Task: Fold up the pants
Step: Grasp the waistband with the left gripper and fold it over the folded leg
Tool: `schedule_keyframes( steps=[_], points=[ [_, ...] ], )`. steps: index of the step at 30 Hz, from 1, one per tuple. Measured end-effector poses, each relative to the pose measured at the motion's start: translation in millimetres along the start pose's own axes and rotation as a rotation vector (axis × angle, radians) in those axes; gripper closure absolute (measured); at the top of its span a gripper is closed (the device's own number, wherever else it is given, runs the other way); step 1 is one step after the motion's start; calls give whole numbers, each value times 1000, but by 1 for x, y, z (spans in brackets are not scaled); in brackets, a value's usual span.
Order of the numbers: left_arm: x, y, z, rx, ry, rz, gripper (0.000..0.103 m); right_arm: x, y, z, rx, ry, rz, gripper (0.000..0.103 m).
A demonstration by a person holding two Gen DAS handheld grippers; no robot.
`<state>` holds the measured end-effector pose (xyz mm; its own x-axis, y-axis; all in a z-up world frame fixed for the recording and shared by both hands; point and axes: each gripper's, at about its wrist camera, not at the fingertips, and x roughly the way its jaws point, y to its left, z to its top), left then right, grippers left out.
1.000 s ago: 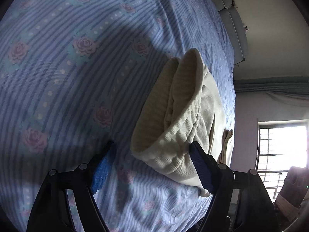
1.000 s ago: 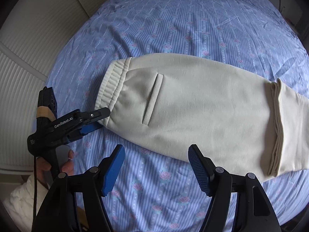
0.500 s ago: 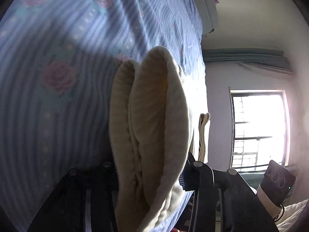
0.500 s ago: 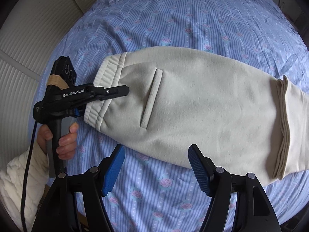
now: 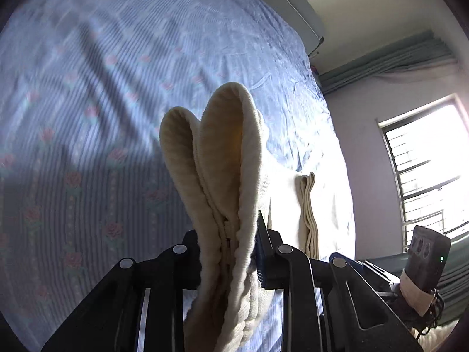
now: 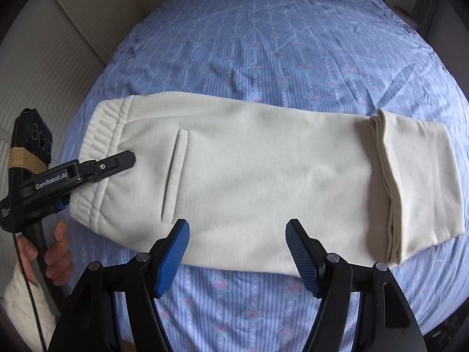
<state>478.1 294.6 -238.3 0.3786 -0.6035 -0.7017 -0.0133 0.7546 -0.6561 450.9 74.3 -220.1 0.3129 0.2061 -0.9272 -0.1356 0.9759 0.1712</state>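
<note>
Cream pants (image 6: 249, 182) lie folded lengthwise across the blue floral bed, waistband to the left and the legs' cuffs (image 6: 390, 182) doubled back at the right. My left gripper (image 5: 228, 228) has its jaws closing on the ribbed waistband (image 5: 222, 135), whose bunched layers stand up between the pads; in the right wrist view this left gripper (image 6: 126, 161) sits at the waistband's near corner. My right gripper (image 6: 237, 234) hovers open above the pants' near edge with nothing between its fingers. The cuffs (image 5: 307, 205) also show in the left wrist view.
The striped rose-print sheet (image 6: 263, 44) covers the whole bed. A padded pale panel (image 6: 44, 58) runs along the left side. A person's hand (image 6: 55, 249) in a white sleeve grips the left tool's handle. A bright window (image 5: 425, 170) stands beyond the bed.
The left jaws closed around the waistband and lifted it off the sheet. The right gripper shifted along the pants' near edge, its jaws unchanged.
</note>
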Motion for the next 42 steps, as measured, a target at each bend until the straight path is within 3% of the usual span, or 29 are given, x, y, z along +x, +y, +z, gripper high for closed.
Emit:
schedule_keyframes(
  steps=[6,9,12,19,23,28,35,42],
  points=[
    [-14,-88,7,81,-54,-6,78,-67,-45,-6,50,-143,-42,34],
    [-13,-137,4,162,-59,33,78,-105,-74,-8,82,-233,-62,34],
    [-5,-184,5,240,-49,109,78,-142,-107,-12,131,-319,-70,34],
    [33,-280,-11,304,-66,132,78,-198,-198,-28,221,-448,-51,34],
    [67,-322,-21,294,-73,223,78,-210,-255,-38,230,-459,-8,34],
    [132,-377,-35,308,-42,435,78,-214,-332,-37,223,-430,38,34],
    [226,-425,-51,300,15,591,78,-209,-437,-23,213,-377,62,34],
    [325,-442,-60,322,112,723,76,-182,-504,-10,215,-320,78,34]
  ],
)
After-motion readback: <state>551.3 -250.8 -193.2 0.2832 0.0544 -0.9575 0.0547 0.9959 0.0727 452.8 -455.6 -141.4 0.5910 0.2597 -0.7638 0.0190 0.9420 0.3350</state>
